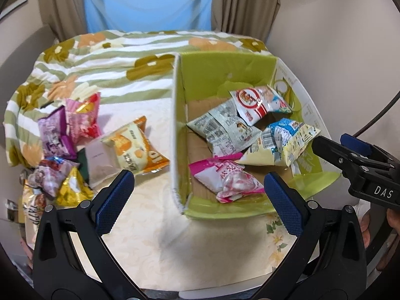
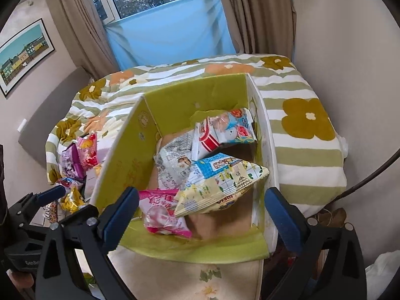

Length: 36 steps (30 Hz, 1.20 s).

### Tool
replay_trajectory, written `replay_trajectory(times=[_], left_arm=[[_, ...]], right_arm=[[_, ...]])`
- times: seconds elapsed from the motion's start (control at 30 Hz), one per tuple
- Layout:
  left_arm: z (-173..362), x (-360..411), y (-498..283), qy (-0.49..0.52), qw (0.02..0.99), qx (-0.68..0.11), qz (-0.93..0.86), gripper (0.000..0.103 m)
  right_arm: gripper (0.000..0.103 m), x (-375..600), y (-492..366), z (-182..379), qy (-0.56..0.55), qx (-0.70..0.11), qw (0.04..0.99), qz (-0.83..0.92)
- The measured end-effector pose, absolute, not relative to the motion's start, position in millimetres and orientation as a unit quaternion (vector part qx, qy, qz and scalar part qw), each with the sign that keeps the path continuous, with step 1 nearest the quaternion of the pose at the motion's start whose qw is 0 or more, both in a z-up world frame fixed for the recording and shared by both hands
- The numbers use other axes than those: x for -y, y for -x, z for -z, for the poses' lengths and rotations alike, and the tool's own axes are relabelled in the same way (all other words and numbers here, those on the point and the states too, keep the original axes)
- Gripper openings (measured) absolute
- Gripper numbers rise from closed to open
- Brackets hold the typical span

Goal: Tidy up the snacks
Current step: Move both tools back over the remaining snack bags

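Note:
A green cardboard box [image 1: 225, 75] [image 2: 120, 165] stands open on the bed. Inside lie a red-and-white bag [image 1: 257, 102], a grey newsprint bag [image 1: 222, 130], a pink bag [image 1: 225, 177] [image 2: 162, 215] and a blue-and-yellow bag [image 1: 285, 142] [image 2: 220, 182]. My right gripper [image 2: 202, 197] [image 1: 332, 145] hovers over the box's near right side, open, the blue-and-yellow bag lying loose below it. My left gripper [image 1: 198, 187] is open and empty above the box's near left corner. Left of the box sits a pile with an orange bag [image 1: 135, 147], a purple bag [image 1: 55, 135] and a yellow bag [image 1: 71, 187].
A green-striped floral quilt [image 1: 100, 70] covers the far bed; a cream sheet [image 1: 155, 225] lies in front. Curtains and a blue-covered window stand behind. A beige wall [image 1: 337, 50] is close on the right, crossed by a dark cable [image 2: 375, 175]. A hand [image 1: 392, 220] holds the right gripper.

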<state>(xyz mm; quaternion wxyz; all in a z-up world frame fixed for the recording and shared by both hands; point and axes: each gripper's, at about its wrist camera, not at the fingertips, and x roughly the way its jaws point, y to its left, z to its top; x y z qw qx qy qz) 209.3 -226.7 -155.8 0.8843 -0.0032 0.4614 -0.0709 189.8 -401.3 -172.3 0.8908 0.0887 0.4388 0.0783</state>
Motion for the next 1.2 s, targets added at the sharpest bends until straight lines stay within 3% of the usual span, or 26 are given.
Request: replay_trajectory(times=[0.47, 0.73, 1.2], left_arm=[[101.8, 138.3, -167.1, 0.024, 0.915, -0.400, 0.043, 0.102], [90.6, 44.7, -143.1, 0.021, 0.917, -0.399, 0.021, 0.102], [127.2, -93.2, -123.0, 0.007, 0.900, -0.434, 0.030, 0.102]], right_arm=[[0.100, 347.3, -154.6, 108.6, -0.073, -0.371, 0.921, -0.097], [0.100, 280.0, -141.1, 100.6, -0.086, -0.359, 0.925, -0.093], [0.100, 146.9, -112.2, 126.3, -0.092, -0.370, 0.919, -0.105]])
